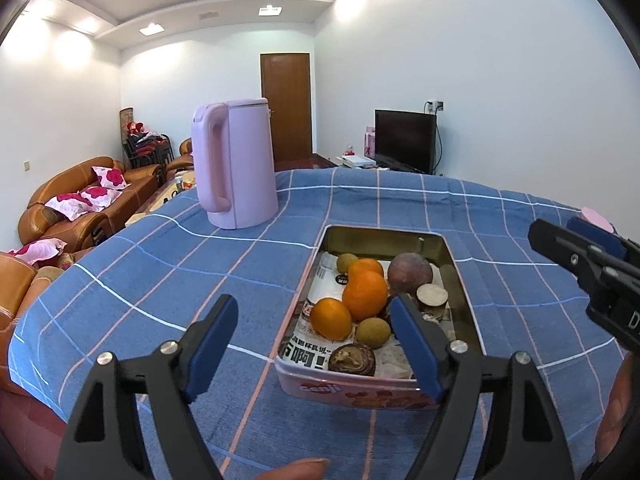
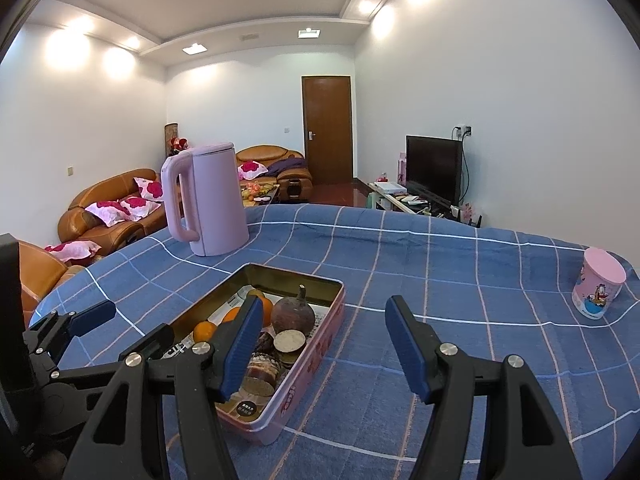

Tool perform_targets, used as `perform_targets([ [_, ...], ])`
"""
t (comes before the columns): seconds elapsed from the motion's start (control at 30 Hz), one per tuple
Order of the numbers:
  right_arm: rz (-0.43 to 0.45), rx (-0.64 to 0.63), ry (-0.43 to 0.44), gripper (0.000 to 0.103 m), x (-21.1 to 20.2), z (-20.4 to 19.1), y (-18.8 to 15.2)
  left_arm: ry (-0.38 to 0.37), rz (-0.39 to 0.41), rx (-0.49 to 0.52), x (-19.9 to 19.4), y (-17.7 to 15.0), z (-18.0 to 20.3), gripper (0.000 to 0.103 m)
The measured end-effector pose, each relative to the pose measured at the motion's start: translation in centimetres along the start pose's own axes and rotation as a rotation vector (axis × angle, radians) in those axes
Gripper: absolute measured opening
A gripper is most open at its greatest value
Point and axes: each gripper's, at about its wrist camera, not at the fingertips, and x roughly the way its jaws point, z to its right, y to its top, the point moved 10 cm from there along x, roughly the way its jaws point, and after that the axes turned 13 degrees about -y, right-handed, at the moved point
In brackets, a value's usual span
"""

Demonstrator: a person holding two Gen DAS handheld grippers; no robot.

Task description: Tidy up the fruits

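Three oranges (image 1: 364, 294) are seen in the pink tin (image 1: 360, 390), which sits on the blue checked table (image 1: 160, 264). The tin is lined with printed paper. Also in it: a purple-brown round fruit (image 1: 410, 274) at the far right, a cut half (image 1: 432, 295) just beside it, two small greenish-brown fruits (image 1: 373, 332), and a brown knobbly piece (image 1: 353, 360) at the near end. In the right wrist view the purple fruit (image 2: 291, 312) is seen with a stem up, with sliced brown pieces (image 2: 262, 368) nearer.

The left gripper (image 1: 312, 344) is held wide open, nothing between its fingers (image 1: 212, 344); its right finger overlaps the near right part of the tin in view, contact cannot be told. The right gripper (image 2: 320, 344) is also spread wide and holds nothing, above the cloth just right of the tin (image 2: 304, 376); its left finger overlaps the tin's contents in view.

A pink kettle (image 1: 234, 164) stands upright on the far side of the table, well apart from the tin. A pink cartoon cup (image 2: 598, 284) stands at the table's right edge.
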Motion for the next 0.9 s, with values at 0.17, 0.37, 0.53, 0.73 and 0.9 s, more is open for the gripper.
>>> perform_targets([
  [0.17,0.006,0.002,-0.002,0.065,-0.4,0.3,0.0,-0.001,-0.002,0.003,-0.1,0.0,0.2,0.081],
  [0.37,0.012,0.010,-0.006,0.065,-0.6,0.7,0.0,-0.002,0.000,0.009,-0.3,0.1,0.5,0.081],
  [0.53,0.015,0.017,-0.005,0.065,-0.8,0.9,-0.1,-0.003,-0.002,0.016,-0.3,0.1,0.7,0.081],
  [0.73,0.019,0.024,-0.005,0.065,-1.1,1.1,-0.1,-0.003,-0.002,0.018,-0.3,0.1,0.9,0.081],
  [0.9,0.019,0.026,-0.006,0.065,-1.2,1.2,-0.1,-0.005,-0.003,0.020,-0.2,0.1,1.0,0.081],
])
